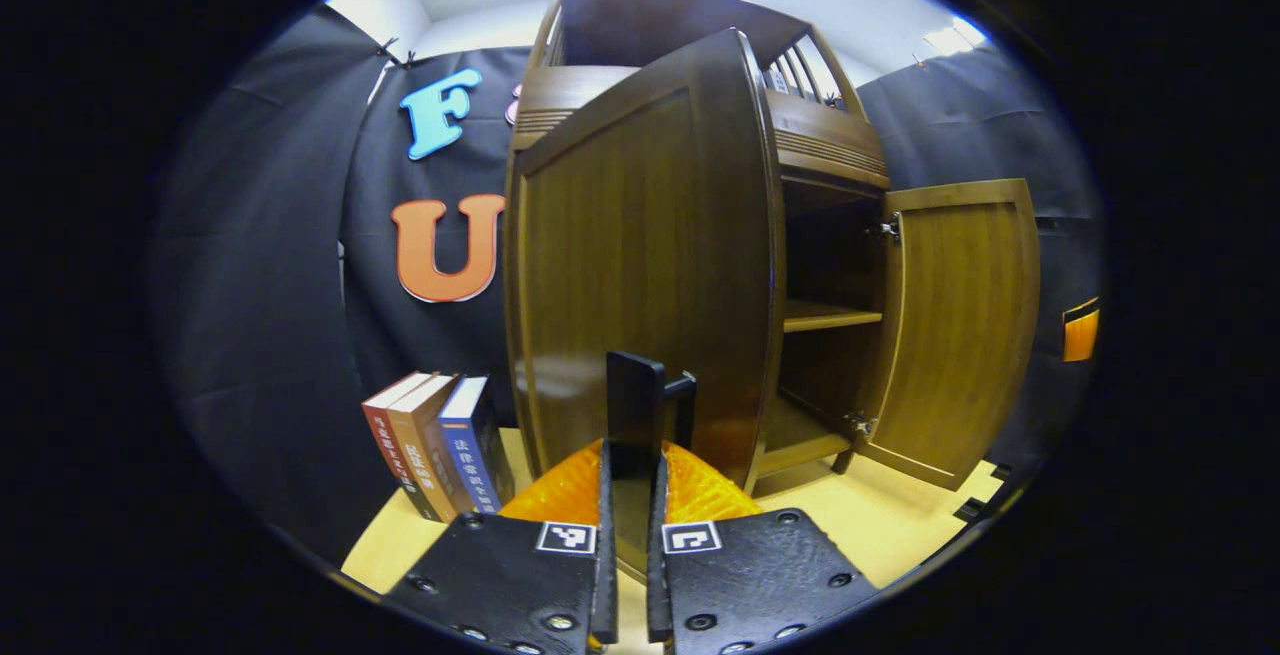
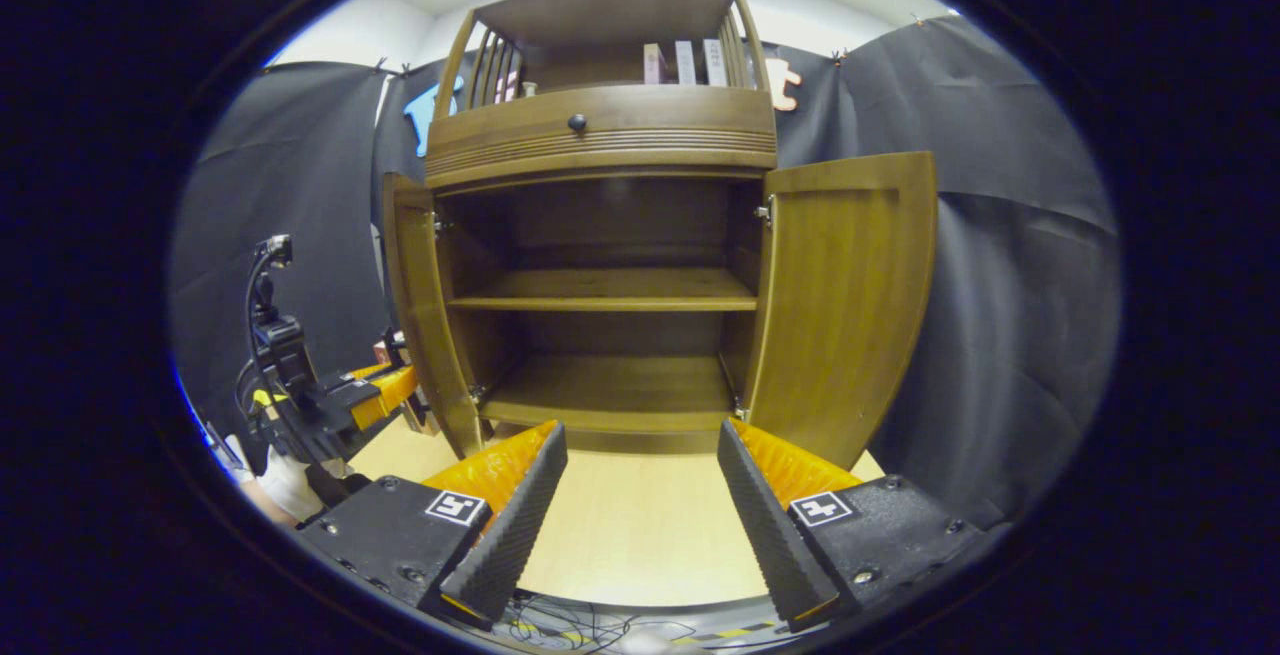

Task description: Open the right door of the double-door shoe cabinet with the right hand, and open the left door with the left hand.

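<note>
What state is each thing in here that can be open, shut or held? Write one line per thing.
Left door: swung open, handle gripped.
Right door: wide open, nothing touching it.
Drawer: shut.
Left tongs: shut on the handle.
Right tongs: open, holding nothing.
Books: closed, upright, leaning beside the cabinet.

Ahead of the right gripper (image 2: 635, 495), the cabinet (image 2: 610, 135) is seen to be of dark wood with a smooth, slightly glossy varnish. Its left door (image 1: 640, 265) is grained alike. The floor (image 2: 640, 525) beneath is of pale, matt wood.
</note>
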The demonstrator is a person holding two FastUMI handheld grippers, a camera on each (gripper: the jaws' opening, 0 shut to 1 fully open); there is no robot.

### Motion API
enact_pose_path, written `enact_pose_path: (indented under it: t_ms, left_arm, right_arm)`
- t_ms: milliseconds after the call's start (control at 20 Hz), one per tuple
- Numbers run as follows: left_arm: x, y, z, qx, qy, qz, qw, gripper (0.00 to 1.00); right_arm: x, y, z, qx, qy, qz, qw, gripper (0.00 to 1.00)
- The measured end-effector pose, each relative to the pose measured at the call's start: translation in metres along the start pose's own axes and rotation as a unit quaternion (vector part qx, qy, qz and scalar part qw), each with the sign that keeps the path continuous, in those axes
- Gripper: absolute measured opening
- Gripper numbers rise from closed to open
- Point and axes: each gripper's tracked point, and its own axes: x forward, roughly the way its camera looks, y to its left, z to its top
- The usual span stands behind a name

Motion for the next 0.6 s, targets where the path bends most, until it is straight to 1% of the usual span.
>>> enact_pose_path:
  t_ms: [50, 100, 150, 350, 400, 450, 550, 600]
  left_arm:
    - [-0.003, 0.004, 0.001, 0.000, -0.001, 0.003, 1.000, 0.18]
    - [-0.014, 0.011, 0.000, -0.005, 0.003, 0.010, 1.000, 0.18]
    - [-0.008, 0.013, 0.001, -0.010, -0.002, 0.011, 1.000, 0.04]
    - [-0.016, 0.034, -0.002, -0.018, -0.002, 0.019, 1.000, 0.04]
    - [-0.025, 0.044, -0.002, -0.020, -0.002, 0.031, 0.999, 0.04]
    - [-0.023, 0.053, -0.003, -0.018, -0.004, 0.041, 0.999, 0.00]
    - [-0.028, 0.073, -0.003, -0.026, -0.005, 0.057, 0.998, 0.00]
    - [-0.029, 0.082, -0.002, -0.038, -0.008, 0.059, 0.998, 0.00]
  right_arm:
    - [0.001, 0.003, 0.000, -0.001, 0.000, 0.003, 1.000, 0.96]
    - [0.001, 0.005, -0.001, -0.002, 0.000, 0.007, 1.000, 0.96]
    - [0.002, 0.006, -0.002, -0.003, 0.000, 0.010, 1.000, 0.96]
    - [0.005, 0.011, -0.004, -0.002, 0.006, 0.022, 1.000, 0.96]
    - [0.005, 0.012, -0.005, -0.003, 0.006, 0.024, 1.000, 0.99]
    - [0.006, 0.012, -0.004, -0.005, 0.006, 0.026, 1.000, 0.96]
    - [0.007, 0.014, -0.005, -0.007, 0.007, 0.030, 1.000, 0.96]
    - [0.007, 0.014, -0.006, -0.008, 0.008, 0.032, 0.999, 0.96]
